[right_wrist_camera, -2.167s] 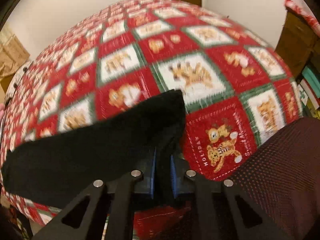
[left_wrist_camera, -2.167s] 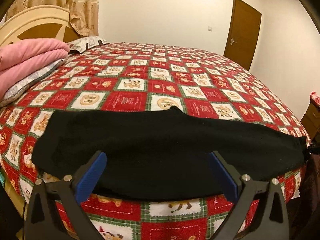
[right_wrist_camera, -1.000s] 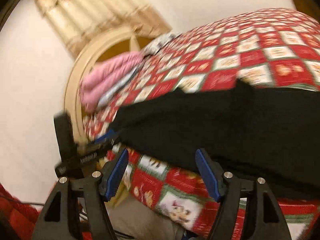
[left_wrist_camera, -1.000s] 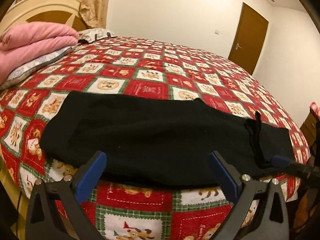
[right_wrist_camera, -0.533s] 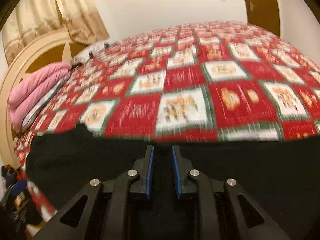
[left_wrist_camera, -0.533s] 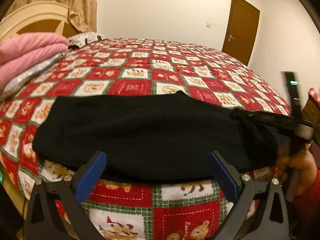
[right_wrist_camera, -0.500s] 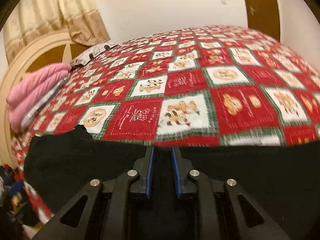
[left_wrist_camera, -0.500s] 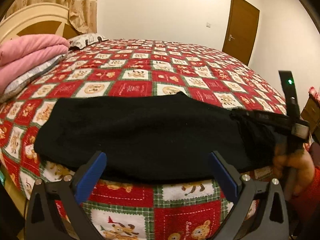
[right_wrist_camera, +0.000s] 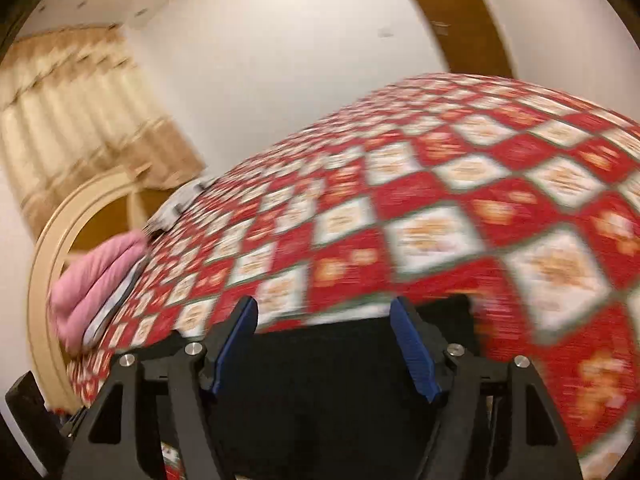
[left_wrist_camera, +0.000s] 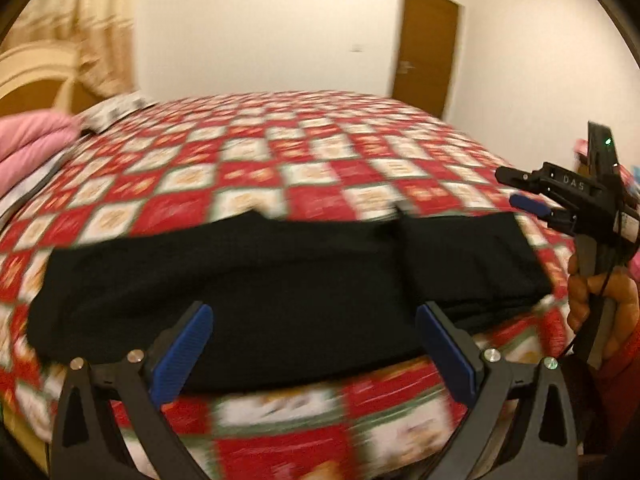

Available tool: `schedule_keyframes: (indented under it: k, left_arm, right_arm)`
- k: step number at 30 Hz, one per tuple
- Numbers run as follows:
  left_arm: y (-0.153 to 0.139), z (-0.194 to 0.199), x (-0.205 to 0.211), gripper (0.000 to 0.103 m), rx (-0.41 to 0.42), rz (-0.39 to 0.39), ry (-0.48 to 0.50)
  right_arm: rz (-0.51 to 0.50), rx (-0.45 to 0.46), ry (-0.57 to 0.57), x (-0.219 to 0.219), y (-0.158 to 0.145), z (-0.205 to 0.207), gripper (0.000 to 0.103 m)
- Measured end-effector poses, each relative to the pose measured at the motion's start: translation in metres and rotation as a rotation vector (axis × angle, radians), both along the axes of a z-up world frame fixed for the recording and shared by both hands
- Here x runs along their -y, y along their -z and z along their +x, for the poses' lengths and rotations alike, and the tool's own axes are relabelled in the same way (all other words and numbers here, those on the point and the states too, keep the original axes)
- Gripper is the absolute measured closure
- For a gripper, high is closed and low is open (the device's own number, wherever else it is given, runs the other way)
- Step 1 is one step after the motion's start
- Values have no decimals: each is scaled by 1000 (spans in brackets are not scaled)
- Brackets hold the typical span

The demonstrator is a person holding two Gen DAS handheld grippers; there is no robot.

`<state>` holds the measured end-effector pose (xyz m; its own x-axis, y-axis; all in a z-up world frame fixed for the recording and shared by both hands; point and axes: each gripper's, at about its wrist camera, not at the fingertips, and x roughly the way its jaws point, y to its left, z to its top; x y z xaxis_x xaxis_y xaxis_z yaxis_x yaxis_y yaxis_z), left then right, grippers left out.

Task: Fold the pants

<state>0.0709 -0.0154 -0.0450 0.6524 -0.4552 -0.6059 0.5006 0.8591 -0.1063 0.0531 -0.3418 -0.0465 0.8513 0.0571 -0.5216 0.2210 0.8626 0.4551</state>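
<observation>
Black pants (left_wrist_camera: pixel 280 280) lie along the near edge of the bed, with their right end folded over onto the rest as a doubled layer (left_wrist_camera: pixel 464 256). My left gripper (left_wrist_camera: pixel 316 352) is open and empty, just in front of the pants' near edge. My right gripper (left_wrist_camera: pixel 528 208) shows at the right of the left wrist view, held in a hand above the folded end. In the right wrist view the right gripper (right_wrist_camera: pixel 324 344) is open and empty, with the pants (right_wrist_camera: pixel 320 392) below it. Both views are blurred by motion.
The bed has a red and white checkered Christmas quilt (left_wrist_camera: pixel 320 160). Folded pink bedding (left_wrist_camera: pixel 28 140) lies at the headboard (right_wrist_camera: pixel 72 224) on the left. A brown door (left_wrist_camera: pixel 428 48) stands in the far wall.
My right gripper has opened and let go of the pants' end, now laid folded over the middle. It has lifted away to the right. My left gripper stays open.
</observation>
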Motion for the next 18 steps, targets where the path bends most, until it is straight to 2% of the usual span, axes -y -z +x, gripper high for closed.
schedule_keyframes:
  k: [3,6,8,10,13,15,17,18]
  left_arm:
    - [-11,-5,42,0,26,-28,119]
    - [-14,-12,93,0,36,-43,216]
    - [-12,-17,117,0,37,-36,255]
    - [-7,-23,145,0,41,9,279]
    - [7,-25,176,0,10,90,275]
    - [13,-24,183,0,-21,95,280]
    - [25,-21,190,0,-55,133,254]
    - [30,-20,195,0,-69,153,241]
  right_arm:
    - [33,-90,14,36,10,-12,33]
    - [-26,-147,6,53,19,-15,33]
    - [-27,-164,-24,58,27,-13,33]
    - [2,-169,-59,62,34,-8,33]
    - [-13,-173,-83,61,40,2,33]
    - [0,-190,-92,64,46,12,45]
    - [37,-203,-117,66,53,21,62]
    - [35,-199,-120,66,54,22,63]
